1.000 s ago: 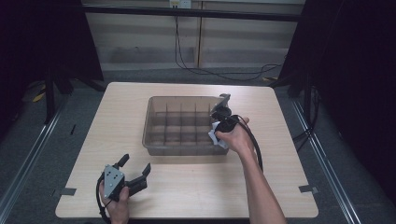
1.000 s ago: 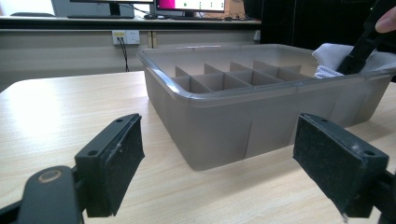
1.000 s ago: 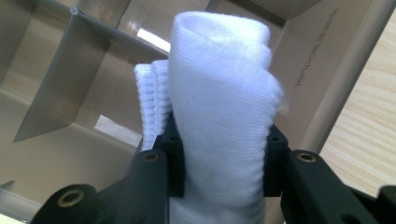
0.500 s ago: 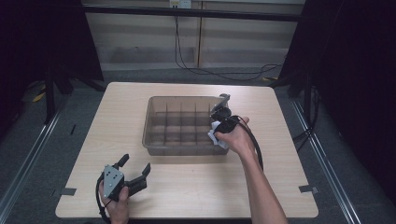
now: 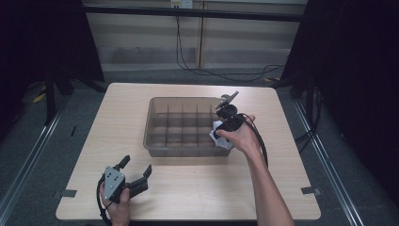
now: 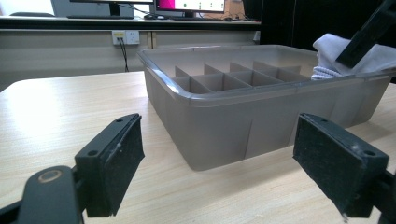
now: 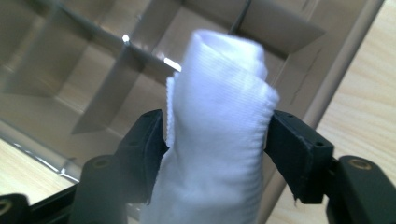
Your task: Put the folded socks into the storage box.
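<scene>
Right tool [image 7: 217,140]: jaws stand either side of a rolled white cloth [image 7: 219,116]. Both pads [image 7: 289,149] lie against the roll's flanks, and the roll bulges slightly past them. The jaws have just been opening, with the cloth still between them; the pads look in contact, though how firmly they press cannot be told.

Landmark: grey divided bin [image 5: 157,141], translucent plastic, inner walls forming a grid of compartments.

In the high view the right tool [image 5: 221,134] sits over the bin's right end, held by the right hand [image 5: 242,136], pointing down into the bin. The cloth [image 5: 221,139] is at the bin's near right corner, above or just inside the compartments there; which compartment cannot be told. The right gripper view shows the compartment floors under the roll and the bin's rim running just beside it. The left gripper view shows the cloth [image 6: 345,58] rising above the bin's far rim.

Left tool [image 5: 134,176]: jaws wide apart, nothing between them. It rests low on the surface [image 5: 197,188], well apart from the bin, off its near left corner, held by the left hand [image 5: 117,205]. Its pads [image 6: 116,163] face the bin's [image 6: 233,121] near wall.

A cable [image 5: 259,139] trails from the right tool along the forearm.
</scene>
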A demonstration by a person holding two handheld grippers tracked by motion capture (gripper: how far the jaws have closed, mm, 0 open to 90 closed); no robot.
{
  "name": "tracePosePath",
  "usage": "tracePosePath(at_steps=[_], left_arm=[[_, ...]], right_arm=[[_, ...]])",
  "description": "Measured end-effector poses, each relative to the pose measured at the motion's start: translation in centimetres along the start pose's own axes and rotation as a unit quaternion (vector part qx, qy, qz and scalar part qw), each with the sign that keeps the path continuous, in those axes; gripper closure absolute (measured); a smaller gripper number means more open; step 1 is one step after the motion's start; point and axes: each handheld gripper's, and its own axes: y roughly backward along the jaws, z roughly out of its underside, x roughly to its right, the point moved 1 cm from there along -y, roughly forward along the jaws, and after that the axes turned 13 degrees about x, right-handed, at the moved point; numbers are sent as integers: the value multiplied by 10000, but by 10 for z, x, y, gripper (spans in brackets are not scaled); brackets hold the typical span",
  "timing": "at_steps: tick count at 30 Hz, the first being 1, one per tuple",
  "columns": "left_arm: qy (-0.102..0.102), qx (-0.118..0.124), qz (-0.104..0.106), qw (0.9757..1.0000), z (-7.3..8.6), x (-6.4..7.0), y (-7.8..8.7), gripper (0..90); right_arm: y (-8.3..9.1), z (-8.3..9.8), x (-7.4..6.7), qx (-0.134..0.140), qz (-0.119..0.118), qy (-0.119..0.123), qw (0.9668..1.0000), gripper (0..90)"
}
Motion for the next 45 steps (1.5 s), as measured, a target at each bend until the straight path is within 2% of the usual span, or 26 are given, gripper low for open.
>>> tracePosePath(at_steps=[4,6,10,11,14,16,17,23,31,39,45], left_arm=[[-8,6,1,10000,0,0,0,159],[-11,7,1,10000,0,0,0,159],[-3,11,23,10000,0,1,-1,159],[-11,10,28,10000,0,0,0,159],[-3,27,-1,10000,0,0,0,159],[16,13,21,10000,0,0,0,159],[-12,18,19,10000,0,0,0,159],[-13,7,46,10000,0,0,0,159],[-6,16,40,10000,0,0,1,159],[47,51,44,10000,0,0,0,158],[-3,18,49,10000,0,0,0,159]], right_arm=[[9,-4,3,83,-100,-87,9999,372],[12,-5,4,99,-74,-72,9999,382],[17,-9,4,85,-80,-136,9998,469],[17,-9,4,67,-94,-118,9999,468],[8,-11,0,-203,-111,-163,9996,483],[0,-11,-3,-417,88,-88,9991,498],[-4,-11,-4,-484,147,-44,9987,537],[-17,-12,-8,-845,303,14,9960,631],[-26,-18,-12,-1473,428,82,9881,723],[-32,-15,-13,-1689,460,110,9845,744],[-34,-11,-10,-1705,355,42,9847,747]])
